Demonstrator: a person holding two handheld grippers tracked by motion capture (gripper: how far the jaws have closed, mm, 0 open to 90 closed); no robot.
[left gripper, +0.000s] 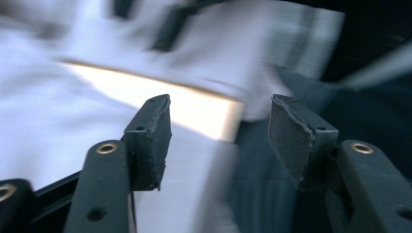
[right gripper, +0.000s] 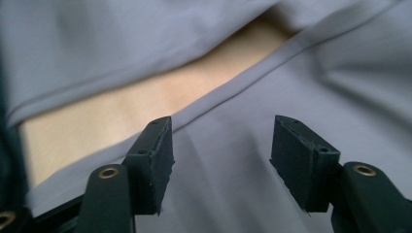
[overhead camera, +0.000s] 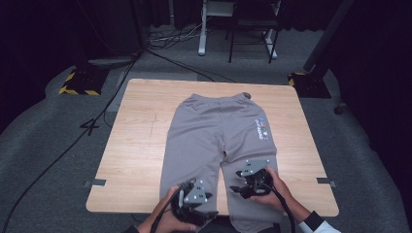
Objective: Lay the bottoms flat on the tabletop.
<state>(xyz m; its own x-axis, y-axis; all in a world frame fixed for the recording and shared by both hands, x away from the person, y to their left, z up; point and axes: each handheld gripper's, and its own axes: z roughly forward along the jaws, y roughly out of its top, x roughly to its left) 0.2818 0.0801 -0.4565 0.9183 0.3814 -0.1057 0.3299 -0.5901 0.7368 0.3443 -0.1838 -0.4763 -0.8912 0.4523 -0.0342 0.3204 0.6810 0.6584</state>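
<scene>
Nearest the person, the left gripper [overhead camera: 194, 204] is hovering over the trousers' left leg hem, fingers [left gripper: 150, 136] spread wide and gripping nothing. The right gripper [overhead camera: 250, 183] is hanging just above the other leg, fingers [right gripper: 155, 160] wide too. The grey trousers [overhead camera: 214, 141] are lying flat on the wooden worktop [overhead camera: 136, 145], waistband farthest away.

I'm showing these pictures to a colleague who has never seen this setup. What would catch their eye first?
Most likely the grey sweatpants, spread flat down the middle of the wooden table, waistband at the far edge and a small coloured logo near one hip. Next, the two grippers at the near edge: the left gripper over one leg's cuff end, the right gripper over the other leg, both with jaws open.
</scene>
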